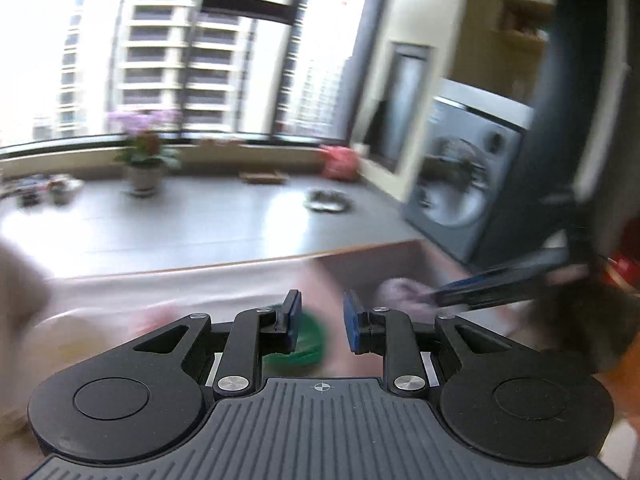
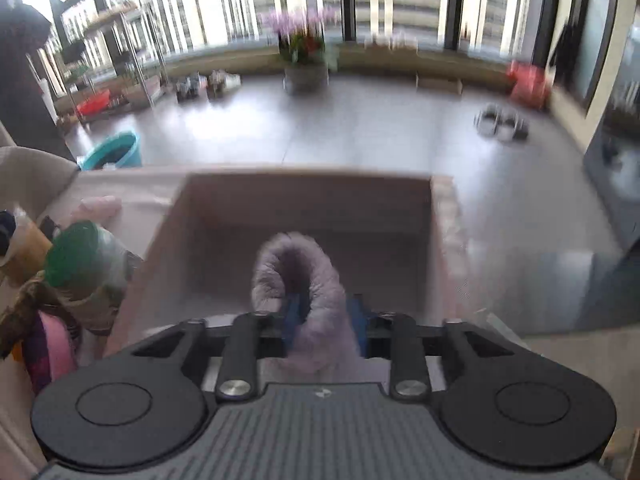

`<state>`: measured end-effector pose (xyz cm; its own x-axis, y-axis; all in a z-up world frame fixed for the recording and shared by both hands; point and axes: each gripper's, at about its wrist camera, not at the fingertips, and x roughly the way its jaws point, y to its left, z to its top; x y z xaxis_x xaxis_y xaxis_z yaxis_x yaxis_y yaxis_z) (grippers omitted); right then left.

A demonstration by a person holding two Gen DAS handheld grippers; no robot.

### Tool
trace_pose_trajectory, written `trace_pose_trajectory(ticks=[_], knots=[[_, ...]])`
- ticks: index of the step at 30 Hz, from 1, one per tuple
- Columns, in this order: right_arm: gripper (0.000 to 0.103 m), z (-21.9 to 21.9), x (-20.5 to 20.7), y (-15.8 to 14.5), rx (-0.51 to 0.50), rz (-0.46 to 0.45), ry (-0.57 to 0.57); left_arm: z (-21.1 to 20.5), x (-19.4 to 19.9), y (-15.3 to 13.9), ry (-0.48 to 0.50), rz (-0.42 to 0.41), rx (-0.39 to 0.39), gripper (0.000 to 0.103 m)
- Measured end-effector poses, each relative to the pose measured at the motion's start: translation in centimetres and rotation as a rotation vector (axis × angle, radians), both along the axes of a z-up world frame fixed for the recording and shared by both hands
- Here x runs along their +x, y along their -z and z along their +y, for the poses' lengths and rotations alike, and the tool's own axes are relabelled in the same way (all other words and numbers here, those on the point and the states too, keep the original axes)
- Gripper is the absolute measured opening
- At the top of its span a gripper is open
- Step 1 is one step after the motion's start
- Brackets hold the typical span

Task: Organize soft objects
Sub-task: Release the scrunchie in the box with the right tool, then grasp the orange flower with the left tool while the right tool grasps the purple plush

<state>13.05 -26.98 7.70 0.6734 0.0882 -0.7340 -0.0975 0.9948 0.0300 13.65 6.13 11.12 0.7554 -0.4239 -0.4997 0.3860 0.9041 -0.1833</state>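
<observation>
The right gripper (image 2: 324, 320) is clamped on the fluffy lilac plush piece (image 2: 304, 280), held over the open brown cardboard box (image 2: 192, 216). It should lower before releasing. The left gripper (image 1: 320, 322) stands apart, empty.

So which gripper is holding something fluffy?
The right gripper. It is shut on the fluffy lilac soft toy above the cardboard box. The left gripper is open, with nothing between its pads.

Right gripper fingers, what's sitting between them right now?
In the right wrist view, a fuzzy lilac soft item sits between the right gripper fingers, clamped, curling up over the open cardboard box.
</observation>
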Motion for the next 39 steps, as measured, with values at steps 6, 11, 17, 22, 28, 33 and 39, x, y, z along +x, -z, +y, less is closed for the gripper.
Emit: trace_pose_trajectory(ticks=[6, 11, 17, 22, 28, 33, 39], knots=[[0.062, 2.7, -5.3, -2.8, 0.018, -0.172, -0.048, 8.8, -1.3, 2.1, -0.232, 0.047, -0.034, 0.025], [0.065, 7.8, -8.4, -3.3, -0.016, -0.298, -0.134, 11.1, -3.6, 4.4, -0.267, 0.077, -0.096, 0.025], [0.065, 13.5, -9.3, -1.4, -0.012, -0.236, -0.298, 11.0, -6.6, 7.0, -0.144, 0.126, 0.02, 0.025], [0.065, 16.5, -8.9, 0.4, -0.008, -0.173, -0.338, 11.2, -5.5, 8.8, -0.14, 0.156, 0.064, 0.025], [0.065, 16.3, -9.7, 1.4, 0.001, -0.144, -0.331, 14.3, -5.3, 9.7, -0.073, 0.271, -0.089, 0.03], [0.065, 15.8, -9.5, 2.4, 0.01, -0.118, -0.308, 12.0, -7.6, 9.1, 0.097, 0.278, 0.026, 0.03], [0.066, 17.0, -9.2, 2.9, 0.017, -0.106, -0.384, 8.9, -7.8, 8.9, 0.113, 0.218, 0.177, 0.031]])
